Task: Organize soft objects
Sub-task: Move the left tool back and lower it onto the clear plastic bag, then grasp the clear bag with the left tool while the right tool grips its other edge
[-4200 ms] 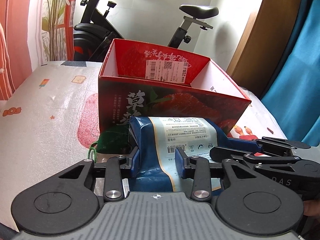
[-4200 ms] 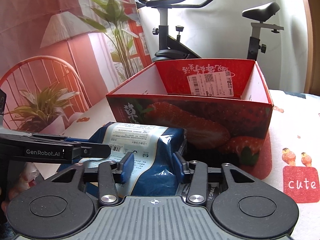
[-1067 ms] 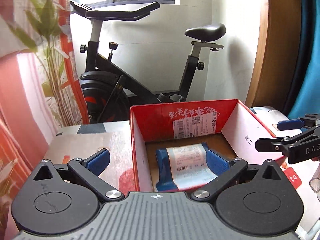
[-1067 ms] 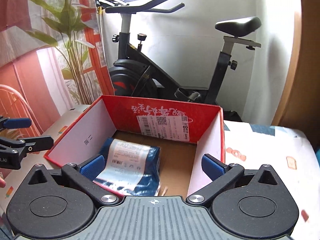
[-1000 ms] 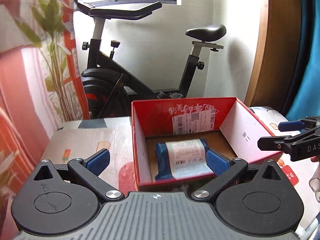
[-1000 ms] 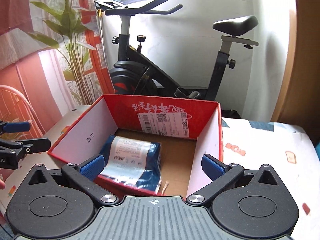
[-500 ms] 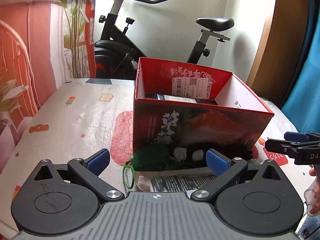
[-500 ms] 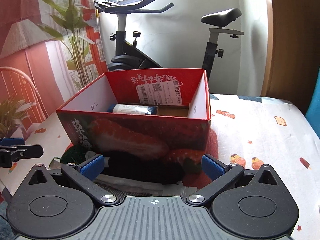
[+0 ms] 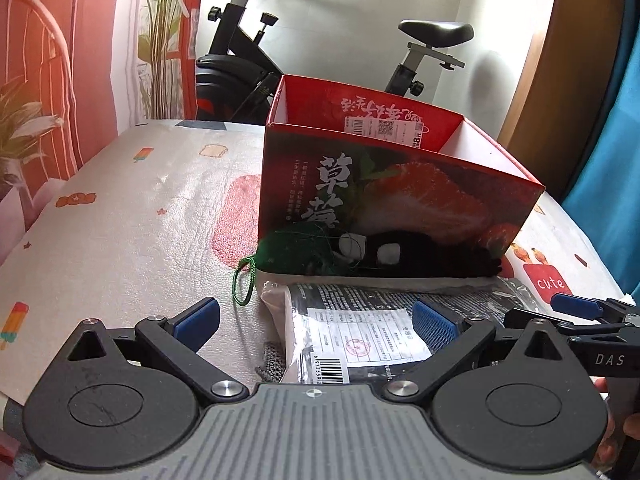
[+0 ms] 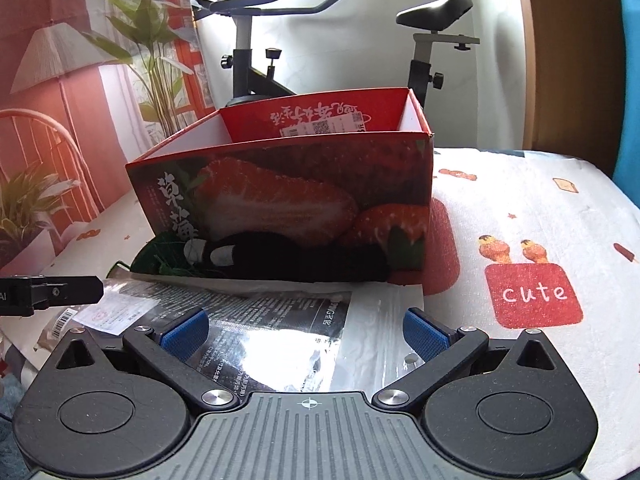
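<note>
Claws point(image 9: 316, 320) wide above plastic packet point(image 9: 360, 320)

one red box point(image 9: 400, 196); one clear-wrapped package point(image 9: 360, 332); one black soft item point(image 10: 304, 258); one green mesh pouch point(image 9: 292, 252); two grippers point(image 9: 316, 320) point(image 10: 306, 330).

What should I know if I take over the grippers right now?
Left gripper: jaws open, empty, over the flat plastic pack.
Right gripper: jaws open, empty, over the same pack.
The pack lies on the table in front of the red box. A black soft thing and a green net bag lie against the box front.
Done: cannot tell from here; the box's inside is hidden.
Left: pack, black thing and net bag, probably into the box.
</note>
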Demonstrator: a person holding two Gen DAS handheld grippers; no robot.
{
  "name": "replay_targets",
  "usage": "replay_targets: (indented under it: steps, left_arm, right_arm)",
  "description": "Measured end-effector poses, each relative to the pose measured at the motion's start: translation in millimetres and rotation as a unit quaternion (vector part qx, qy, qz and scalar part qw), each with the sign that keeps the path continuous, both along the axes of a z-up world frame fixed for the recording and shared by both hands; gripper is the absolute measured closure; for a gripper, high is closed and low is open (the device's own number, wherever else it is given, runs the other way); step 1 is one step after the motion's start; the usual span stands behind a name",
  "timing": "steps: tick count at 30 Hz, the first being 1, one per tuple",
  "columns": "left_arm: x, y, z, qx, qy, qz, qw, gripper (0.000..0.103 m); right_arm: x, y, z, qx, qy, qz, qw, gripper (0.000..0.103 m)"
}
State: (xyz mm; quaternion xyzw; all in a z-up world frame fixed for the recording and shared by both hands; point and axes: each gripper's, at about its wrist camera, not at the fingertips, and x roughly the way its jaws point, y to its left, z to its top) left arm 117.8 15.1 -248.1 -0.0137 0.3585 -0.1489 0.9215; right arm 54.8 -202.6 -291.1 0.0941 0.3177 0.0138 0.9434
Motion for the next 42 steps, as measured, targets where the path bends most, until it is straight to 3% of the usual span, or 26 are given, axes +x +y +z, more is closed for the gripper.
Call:
replay_targets:
  steps: [15,18,23,26,31,37,38,42]
  left_arm:
    - [2,2,-13,-0.002,0.027,0.014,0.9995,0.004]
    - [1,1,-12,-0.003,0.025,0.007,0.9997,0.010]
    - [0,-5,-14,0.010,0.022,-0.010,0.9996,0.034]
    - [-1,-8,-15,0.007,0.026,-0.021,0.9994,0.043]
    - [0,-6,-20,-0.002,0.037,-0.024,0.9990,0.044]
    - [2,-4,-22,-0.012,0.049,-0.023,0.9985,0.044]
    - [2,-5,-23,-0.012,0.050,-0.024,0.9984,0.044]
    - [3,-5,-24,-0.015,0.055,-0.025,0.9981,0.044]
  right_arm:
    - [2,-6,-8,0.010,0.015,-0.012,1.000,0.000]
    - [1,-8,-6,-0.002,0.013,-0.022,1.000,0.000]
    - [2,-21,-12,0.041,0.022,-0.031,0.998,0.000]
    - [3,-25,-19,0.064,0.031,-0.029,0.997,0.000]
    - [6,-30,-22,0.080,0.032,-0.028,0.996,0.000]
    - [4,-15,-11,0.036,0.011,0.013,0.999,0.003]
    - [3,-13,-9,0.034,0.009,0.021,0.999,0.007]
    - [5,-15,-10,0.039,0.018,0.024,0.999,0.009]
